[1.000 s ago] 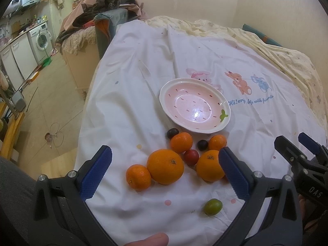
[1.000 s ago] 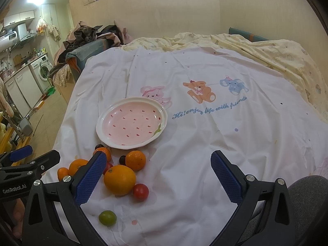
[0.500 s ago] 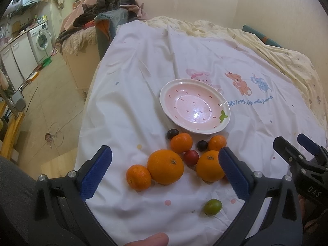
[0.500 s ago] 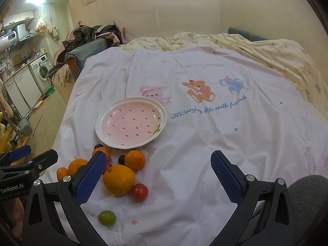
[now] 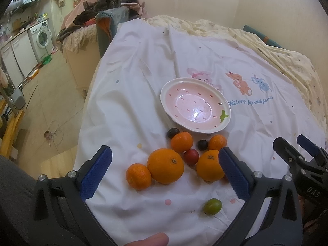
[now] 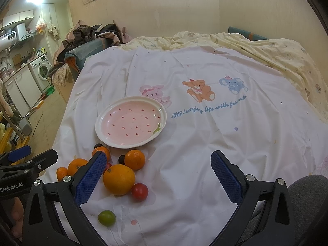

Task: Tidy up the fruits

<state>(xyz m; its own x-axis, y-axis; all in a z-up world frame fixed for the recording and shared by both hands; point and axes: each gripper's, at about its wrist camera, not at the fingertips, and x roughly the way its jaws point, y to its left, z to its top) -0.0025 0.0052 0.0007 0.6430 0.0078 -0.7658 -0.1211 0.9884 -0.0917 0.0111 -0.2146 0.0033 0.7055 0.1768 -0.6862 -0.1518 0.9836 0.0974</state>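
**Fruit waits beside an empty strawberry plate**

While both grippers hang above the near edge of the bed, the fruit lies untouched on the white cartoon-printed bedsheet [image 6: 205,143]. The left gripper [image 5: 164,166] has its blue-padded fingers spread wide with nothing between them, and it hovers over the cluster of fruit. The right gripper [image 6: 157,172] is spread just as wide and equally empty, held further toward the middle of the sheet's near edge.

The pink oval ceramic plate with a white rim and strawberry-seed pattern [image 6: 102,121] sits on the sheet toward its left side, just below the printed pink rabbit, and holds nothing. All the fruit lies between the plate and the near edge of the bed. The largest orange [image 5: 165,165] touches a small mandarin [image 5: 138,176] on its left. A second large orange [image 5: 210,165] lies to the right, partly behind the left gripper's right finger, with a small red plum-like fruit [image 5: 191,156] between the two. Closer to the plate sit two more mandarins [image 5: 181,141] [image 5: 217,142] and two dark purple round fruits [image 5: 172,132] [image 5: 202,144], the first almost at the plate's rim. A second red round fruit [image 6: 139,191] rests against the right-hand orange, and a small green round fruit [image 5: 212,206] lies alone, nearest the bed's edge.
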